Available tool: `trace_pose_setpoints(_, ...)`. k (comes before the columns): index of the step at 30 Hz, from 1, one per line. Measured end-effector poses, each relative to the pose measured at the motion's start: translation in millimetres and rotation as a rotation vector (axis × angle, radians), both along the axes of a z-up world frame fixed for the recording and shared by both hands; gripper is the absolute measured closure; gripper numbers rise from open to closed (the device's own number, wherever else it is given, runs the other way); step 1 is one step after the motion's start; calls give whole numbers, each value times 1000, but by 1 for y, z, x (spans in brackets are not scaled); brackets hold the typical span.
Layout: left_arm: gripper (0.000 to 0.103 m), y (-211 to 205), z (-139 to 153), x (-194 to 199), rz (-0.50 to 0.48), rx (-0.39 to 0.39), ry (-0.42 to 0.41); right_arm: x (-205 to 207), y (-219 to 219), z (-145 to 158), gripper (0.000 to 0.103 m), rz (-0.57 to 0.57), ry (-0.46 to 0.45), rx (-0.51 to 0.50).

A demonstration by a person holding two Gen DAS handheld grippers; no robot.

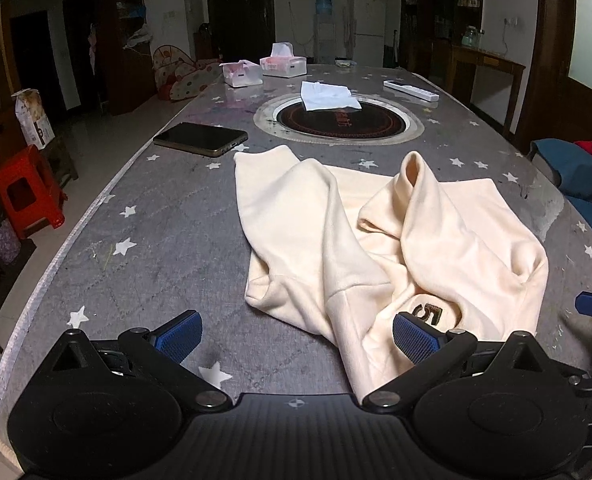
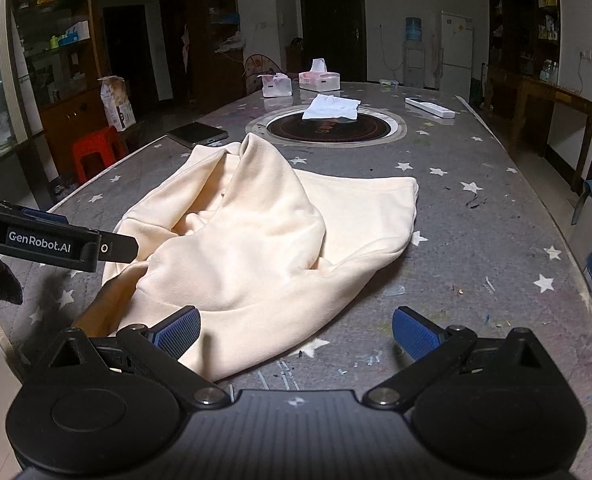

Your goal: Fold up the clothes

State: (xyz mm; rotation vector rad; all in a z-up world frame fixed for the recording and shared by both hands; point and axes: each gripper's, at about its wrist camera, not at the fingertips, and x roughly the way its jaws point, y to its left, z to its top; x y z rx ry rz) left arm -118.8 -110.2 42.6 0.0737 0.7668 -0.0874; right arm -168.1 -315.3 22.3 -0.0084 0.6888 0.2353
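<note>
Just ahead of our left hand-held gripper (image 1: 296, 340), a cream sweatshirt (image 1: 376, 240) lies rumpled on the star-patterned desk (image 1: 156, 248), its hem between the spread, empty fingers. Our right hand-held gripper (image 2: 296, 338) also gapes wide, empty, the garment's near edge beside its left finger. Beyond the cloth, to the left, rests a dark phone (image 1: 200, 139); farther off, folded white fabric (image 1: 328, 96).

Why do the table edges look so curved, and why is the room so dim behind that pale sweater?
Left wrist view: the fisheye lens bows the table edge; the cream sweater is the brightest thing, the background dark, and the open left gripper looks sharp. Right wrist view: same bowing, dim shelves, glare on the far tabletop, and the open right gripper.
</note>
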Motion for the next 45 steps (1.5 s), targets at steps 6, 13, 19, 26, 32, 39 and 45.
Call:
trace_pose_setpoints(6, 0, -3, 1, 0, -6, 11, 3, 2, 2, 0, 0, 11, 3, 10)
trace_pose_setpoints(13, 0, -5, 3, 1, -6, 15, -2, 4, 5, 2, 0, 30, 1, 24)
trace_pose_setpoints(19, 0, -5, 6, 2, -8, 20, -15, 8, 8, 4, 0, 46, -2, 28)
trace_pose_setpoints(26, 0, -3, 8, 8, -9, 23, -29, 16, 11, 7, 0, 57, -8, 39)
trace_pose_setpoints(32, 3, -1, 12, 18, -28, 17, -48, 28, 12, 9, 5, 64, -8, 45)
trace_pose_setpoints(39, 14, -4, 13, 42, -67, 22, -60, 51, 10, 12, 12, 68, -12, 49)
trace_pose_setpoints(45, 21, -8, 13, 64, -104, 26, -67, 82, 4, 16, 22, 61, -11, 66)
